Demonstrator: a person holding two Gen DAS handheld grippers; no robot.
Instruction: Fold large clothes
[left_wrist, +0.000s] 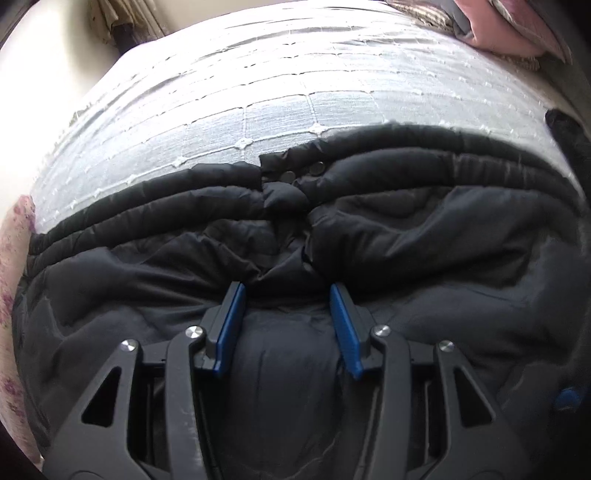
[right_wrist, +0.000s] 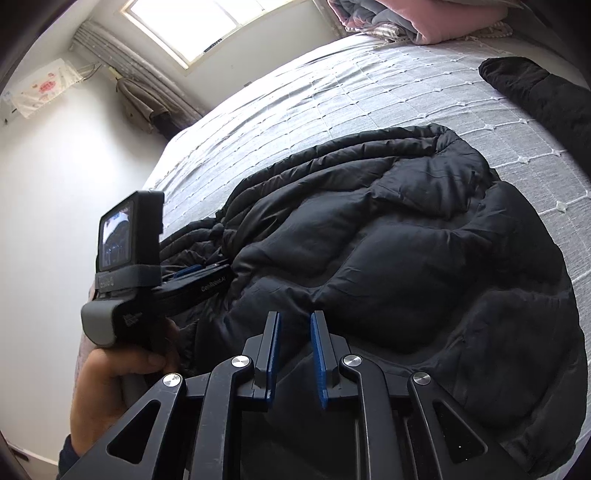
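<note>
Lying across the lower half of both views, a black puffer jacket (left_wrist: 369, 236) is spread over a pale grey quilted bedspread (left_wrist: 280, 81). In the left wrist view the left gripper (left_wrist: 287, 295) sits low at centre frame, directly over the jacket's rumpled fabric; its jaws stand well apart with blue pads (left_wrist: 231, 325) showing, and nothing is held between them. Small round snaps (left_wrist: 317, 169) show at the jacket's far edge near mid-frame.

In the right wrist view the jacket (right_wrist: 406, 258) fills the centre and right, bunched into thick quilted folds. The right gripper (right_wrist: 295, 321) hangs at lower centre above it, jaws parted by a narrower gap and gripping nothing. At the left of that frame the person's left hand (right_wrist: 107, 384) grasps the other gripper's handle, with its camera screen (right_wrist: 117, 238) facing the viewer. A second dark garment (right_wrist: 535, 96) lies at upper right, apart from the jacket. Folded pink and grey bedding (right_wrist: 424, 18) rests along the top edge, and a bright window (right_wrist: 199, 18) sits at upper left.
</note>
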